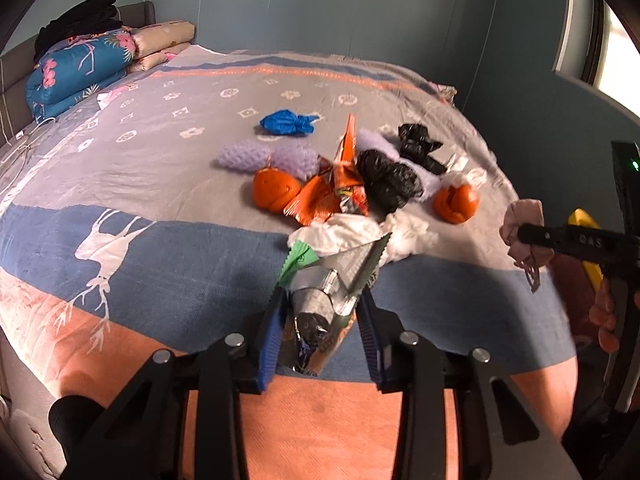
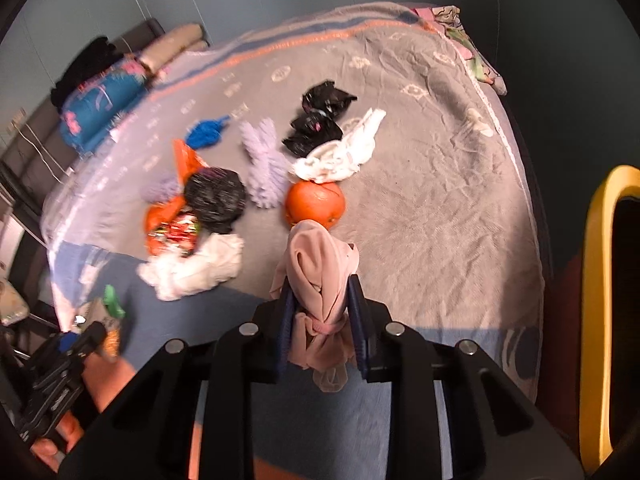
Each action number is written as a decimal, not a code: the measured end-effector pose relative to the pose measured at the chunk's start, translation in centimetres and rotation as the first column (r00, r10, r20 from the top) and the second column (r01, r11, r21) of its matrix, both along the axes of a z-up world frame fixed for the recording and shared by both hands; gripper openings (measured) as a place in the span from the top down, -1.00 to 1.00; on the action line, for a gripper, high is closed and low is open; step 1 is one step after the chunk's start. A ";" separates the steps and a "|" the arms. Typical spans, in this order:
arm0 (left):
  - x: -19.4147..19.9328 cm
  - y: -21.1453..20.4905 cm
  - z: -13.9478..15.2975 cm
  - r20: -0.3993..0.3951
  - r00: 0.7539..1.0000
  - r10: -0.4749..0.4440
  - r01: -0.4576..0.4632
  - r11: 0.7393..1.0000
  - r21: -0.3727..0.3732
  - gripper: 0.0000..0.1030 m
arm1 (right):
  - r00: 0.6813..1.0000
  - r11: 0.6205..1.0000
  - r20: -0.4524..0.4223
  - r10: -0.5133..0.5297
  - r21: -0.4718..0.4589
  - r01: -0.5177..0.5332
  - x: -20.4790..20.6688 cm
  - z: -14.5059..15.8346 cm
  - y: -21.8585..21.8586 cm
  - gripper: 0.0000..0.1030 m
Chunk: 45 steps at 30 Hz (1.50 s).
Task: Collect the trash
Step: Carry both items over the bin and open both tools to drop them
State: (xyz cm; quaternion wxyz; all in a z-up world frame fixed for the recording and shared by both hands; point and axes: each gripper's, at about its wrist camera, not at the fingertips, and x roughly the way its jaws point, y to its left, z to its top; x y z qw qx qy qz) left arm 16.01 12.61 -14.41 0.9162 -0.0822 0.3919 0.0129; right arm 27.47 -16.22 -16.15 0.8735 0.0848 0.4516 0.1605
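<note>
My left gripper (image 1: 320,316) pinches a crumpled silver foil wrapper (image 1: 320,300) with a green corner; my right gripper (image 2: 322,320) pinches a limp pink cloth scrap (image 2: 320,276). Both hang over the bed's (image 2: 440,220) near edge, just before the trash pile (image 1: 352,184)

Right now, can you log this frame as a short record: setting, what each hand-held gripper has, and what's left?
setting: bed with patterned blanket
left hand-held gripper: shut on a foil wrapper
right hand-held gripper: shut on a pink cloth
left on bed: oranges, black bags, white tissue, blue bag, purple foam nets, orange wrapper
</note>
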 end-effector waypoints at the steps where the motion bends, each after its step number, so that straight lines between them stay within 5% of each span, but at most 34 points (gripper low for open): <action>1: -0.2 -0.2 0.3 0.005 1.000 0.000 0.000 1.000 -0.002 0.35 | 1.000 1.000 0.010 -0.002 0.021 0.002 -0.7 0.5 -0.4 0.51; 11: -0.9 -2.2 1.8 -0.023 0.999 -0.039 0.037 0.996 -0.083 0.35 | 0.999 0.990 0.030 0.030 0.135 -0.033 -5.3 3.3 -4.0 0.51; 24: -1.1 -9.7 6.4 0.076 0.983 -0.165 0.165 0.986 0.007 0.35 | 0.978 0.984 0.199 -0.058 0.178 0.023 -9.5 9.7 -11.7 0.51; 34: 1.8 -19.3 10.2 0.129 0.931 -0.341 0.346 0.938 -0.020 0.35 | 0.929 0.979 0.310 -0.202 0.083 0.185 -11.8 16.2 -20.7 0.51; 45: 4.1 -31.5 11.4 0.158 0.851 -0.501 0.513 0.857 -0.042 0.34 | 0.889 0.940 0.312 -0.337 0.051 0.338 -11.7 18.9 -29.2 0.50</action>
